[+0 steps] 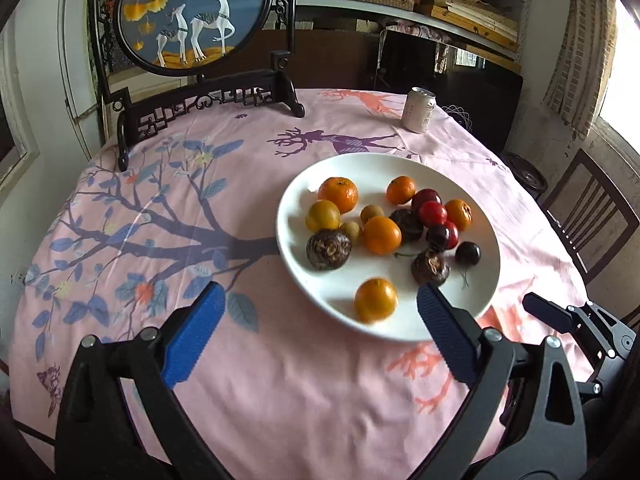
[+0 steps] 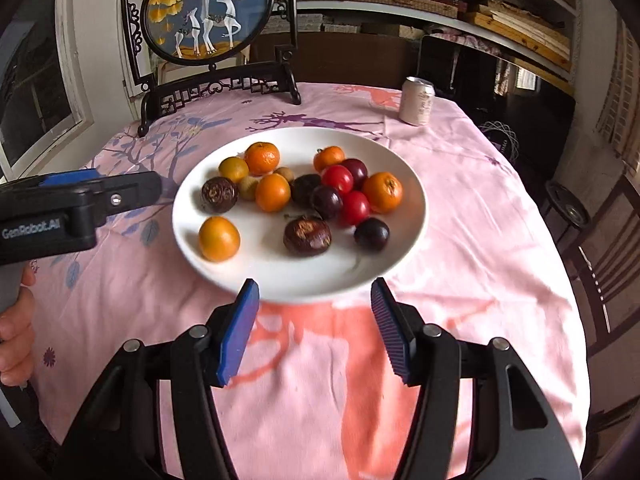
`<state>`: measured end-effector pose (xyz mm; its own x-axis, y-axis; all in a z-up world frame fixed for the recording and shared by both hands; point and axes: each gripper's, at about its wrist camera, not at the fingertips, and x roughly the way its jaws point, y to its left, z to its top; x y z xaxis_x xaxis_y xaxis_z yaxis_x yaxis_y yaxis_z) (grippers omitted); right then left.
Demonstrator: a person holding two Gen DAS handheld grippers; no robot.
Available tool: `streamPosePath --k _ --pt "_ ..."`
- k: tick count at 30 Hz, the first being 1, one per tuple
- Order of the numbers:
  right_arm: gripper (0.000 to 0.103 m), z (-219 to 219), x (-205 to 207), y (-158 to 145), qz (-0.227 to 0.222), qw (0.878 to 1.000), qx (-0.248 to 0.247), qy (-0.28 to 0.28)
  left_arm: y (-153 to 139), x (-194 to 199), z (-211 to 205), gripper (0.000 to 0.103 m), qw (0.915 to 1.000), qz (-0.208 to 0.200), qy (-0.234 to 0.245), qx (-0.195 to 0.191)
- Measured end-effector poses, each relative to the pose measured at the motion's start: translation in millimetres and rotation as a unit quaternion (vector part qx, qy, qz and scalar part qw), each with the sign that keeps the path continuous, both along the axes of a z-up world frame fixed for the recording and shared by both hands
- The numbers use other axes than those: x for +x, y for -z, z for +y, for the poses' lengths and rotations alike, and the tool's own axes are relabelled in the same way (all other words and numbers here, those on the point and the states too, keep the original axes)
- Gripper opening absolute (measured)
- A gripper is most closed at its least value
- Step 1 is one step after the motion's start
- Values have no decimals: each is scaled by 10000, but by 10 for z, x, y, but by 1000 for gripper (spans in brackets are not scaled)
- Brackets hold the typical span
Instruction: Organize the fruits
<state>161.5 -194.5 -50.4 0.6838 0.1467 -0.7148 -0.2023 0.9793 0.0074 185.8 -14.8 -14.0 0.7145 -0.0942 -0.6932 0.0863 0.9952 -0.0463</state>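
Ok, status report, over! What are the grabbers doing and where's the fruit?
Left gripper open, empty. Right gripper open, empty. Fruit all on white plate. Nothing blocking; can far back.

A lived-in home dining room.
A round table under a pink deer-print tablecloth point(image 1: 280, 360), a dark carved-wood deer screen point(image 1: 192, 16), a slatted wooden chair point(image 1: 592, 216), cluttered white wall shelves point(image 1: 400, 4).

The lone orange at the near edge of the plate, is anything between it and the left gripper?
Nothing visible. The orange sits apart from the other fruit on the plate, just beyond the open left gripper, with only bare plate between.
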Motion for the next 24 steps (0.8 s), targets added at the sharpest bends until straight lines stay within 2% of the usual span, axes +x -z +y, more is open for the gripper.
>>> streamPosePath --k 5,10,24 --pt "59 -72 -267 86 337 9991 29 243 -3 -393 -38 99 9998 -118 -3 145" --pt "59 -77 -384 56 280 9986 -171 404 -58 -596 -83 99 9996 -212 72 159" --pt "59 -17 -531 -82 130 9990 -191 381 -120 -770 -64 99 9994 -308 80 126"
